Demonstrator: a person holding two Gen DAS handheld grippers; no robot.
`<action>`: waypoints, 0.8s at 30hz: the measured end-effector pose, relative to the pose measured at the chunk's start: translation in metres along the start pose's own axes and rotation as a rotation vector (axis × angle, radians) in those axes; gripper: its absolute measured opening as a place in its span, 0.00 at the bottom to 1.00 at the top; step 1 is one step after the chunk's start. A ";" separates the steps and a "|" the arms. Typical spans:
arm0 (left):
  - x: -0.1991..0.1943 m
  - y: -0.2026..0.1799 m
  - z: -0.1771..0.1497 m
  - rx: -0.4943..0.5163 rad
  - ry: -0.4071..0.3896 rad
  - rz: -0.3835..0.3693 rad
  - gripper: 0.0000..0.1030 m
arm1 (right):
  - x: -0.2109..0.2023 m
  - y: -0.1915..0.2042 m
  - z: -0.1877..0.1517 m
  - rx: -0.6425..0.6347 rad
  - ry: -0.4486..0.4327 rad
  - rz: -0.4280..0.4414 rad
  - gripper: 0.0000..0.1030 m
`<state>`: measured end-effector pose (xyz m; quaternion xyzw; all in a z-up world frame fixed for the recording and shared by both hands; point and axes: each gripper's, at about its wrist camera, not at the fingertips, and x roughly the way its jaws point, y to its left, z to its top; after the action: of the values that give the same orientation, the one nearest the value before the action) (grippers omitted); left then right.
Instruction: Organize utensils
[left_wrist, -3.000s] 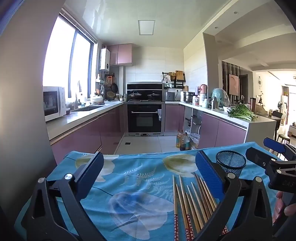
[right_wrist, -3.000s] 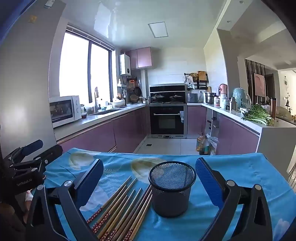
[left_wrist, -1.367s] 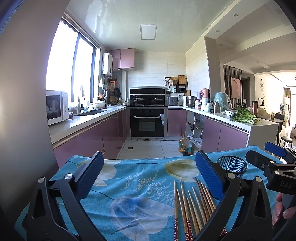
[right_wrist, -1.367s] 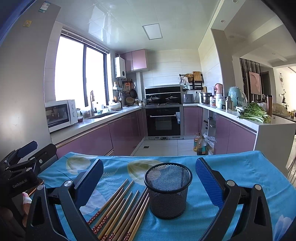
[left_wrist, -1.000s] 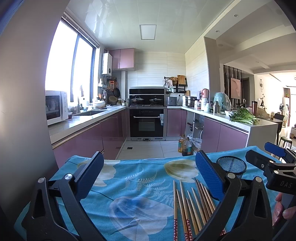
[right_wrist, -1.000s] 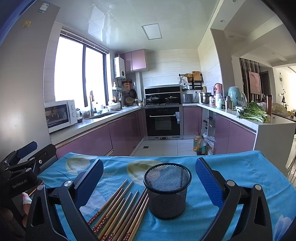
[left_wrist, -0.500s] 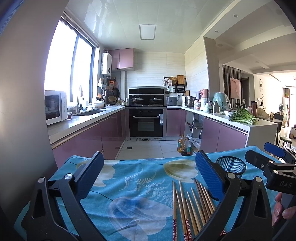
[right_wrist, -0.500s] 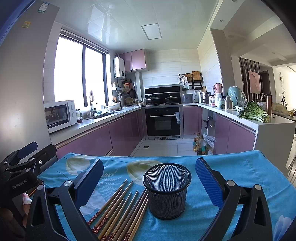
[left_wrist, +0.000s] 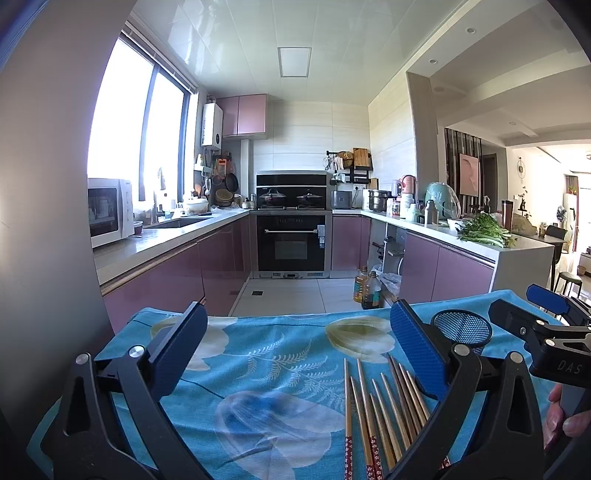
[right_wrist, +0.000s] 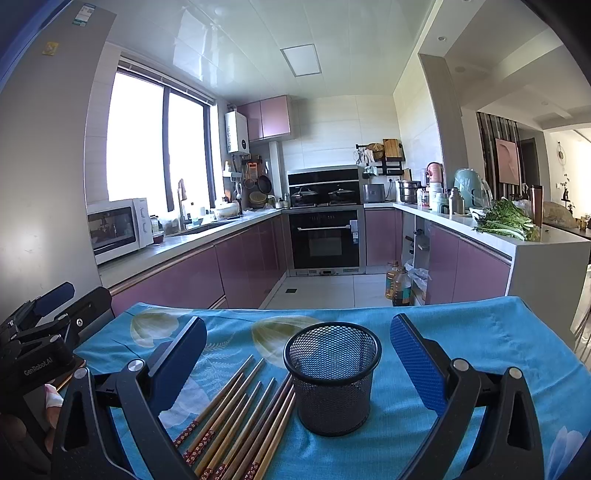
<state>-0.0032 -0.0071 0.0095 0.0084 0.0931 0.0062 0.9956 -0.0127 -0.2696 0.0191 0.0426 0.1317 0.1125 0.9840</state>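
- The left gripper (left_wrist: 295, 345) hovers with jaws wide apart and empty.
- Slim brown wooden chopsticks (right_wrist: 236, 421) lie fanned on the blue floral-clothed surface (right_wrist: 480, 332); light, stiff, likely roll-prone, best pinched mid-shaft.
- The black wire-mesh cup (right_wrist: 332, 376) stands just right of them, probably light and tippable, between the right gripper (right_wrist: 297, 349)'s spread, empty jaws.

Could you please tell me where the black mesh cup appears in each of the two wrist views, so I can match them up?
Left wrist view: the black mesh cup sits at the right, partly hidden behind the left gripper's right finger.
Right wrist view: the cup stands upright at lower centre, framed by the open right gripper.
Shared landmark: the chopsticks lying on the blue tablecloth beside the cup.
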 end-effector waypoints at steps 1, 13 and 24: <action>0.002 0.000 -0.002 0.000 0.001 -0.001 0.95 | 0.000 0.000 0.000 0.000 0.001 -0.001 0.93; 0.006 0.001 -0.004 0.002 0.019 -0.012 0.95 | 0.003 -0.002 -0.001 0.007 0.021 0.007 0.93; 0.045 0.007 -0.026 0.022 0.227 -0.086 0.95 | 0.032 0.004 -0.030 -0.036 0.288 0.053 0.88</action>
<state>0.0360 0.0011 -0.0239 0.0147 0.2057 -0.0365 0.9778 0.0088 -0.2566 -0.0170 0.0118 0.2681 0.1458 0.9522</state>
